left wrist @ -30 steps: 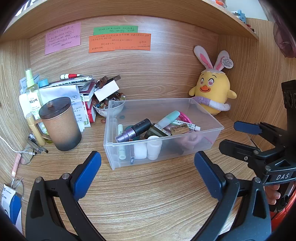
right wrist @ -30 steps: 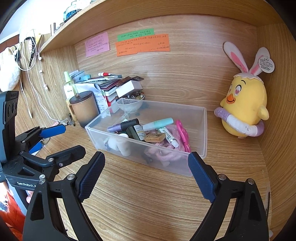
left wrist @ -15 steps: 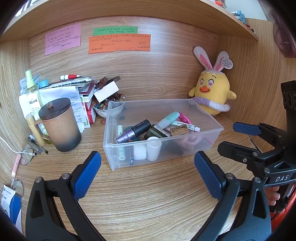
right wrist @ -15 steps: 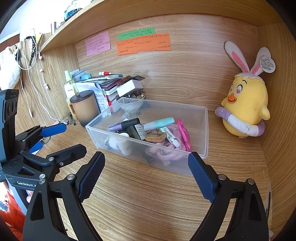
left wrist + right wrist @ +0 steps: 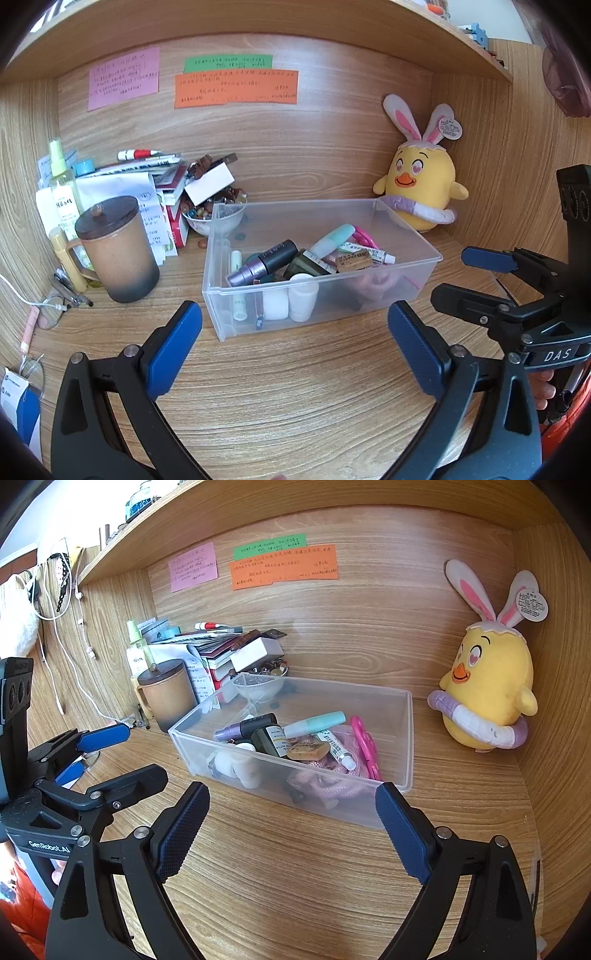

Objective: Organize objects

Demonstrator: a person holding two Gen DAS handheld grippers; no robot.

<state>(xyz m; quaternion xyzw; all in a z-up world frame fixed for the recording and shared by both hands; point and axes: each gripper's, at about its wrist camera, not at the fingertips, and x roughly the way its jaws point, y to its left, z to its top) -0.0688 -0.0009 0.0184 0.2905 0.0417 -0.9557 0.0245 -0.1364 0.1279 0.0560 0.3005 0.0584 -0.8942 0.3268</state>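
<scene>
A clear plastic bin [image 5: 406,240] stands on the wooden desk, also in the right wrist view [image 5: 406,738]. It holds several small items: a mint tube [image 5: 332,236], a dark lipstick [image 5: 273,256], white bottles [image 5: 303,295], pink scissors [image 5: 364,744] and a pink cord [image 5: 325,782]. My left gripper [image 5: 295,339] is open and empty, just in front of the bin. My right gripper [image 5: 291,823] is open and empty, in front of the bin's near right side.
A brown lidded mug [image 5: 114,247], a stack of books and papers [image 5: 147,177] and a bowl of beads [image 5: 214,214] crowd the back left. A yellow chick plush [image 5: 421,188] sits in the back right corner. Glasses and cables [image 5: 48,314] lie at the left edge.
Both grippers have drifted very slightly; the bin and the other objects have not moved. Both stay open.
</scene>
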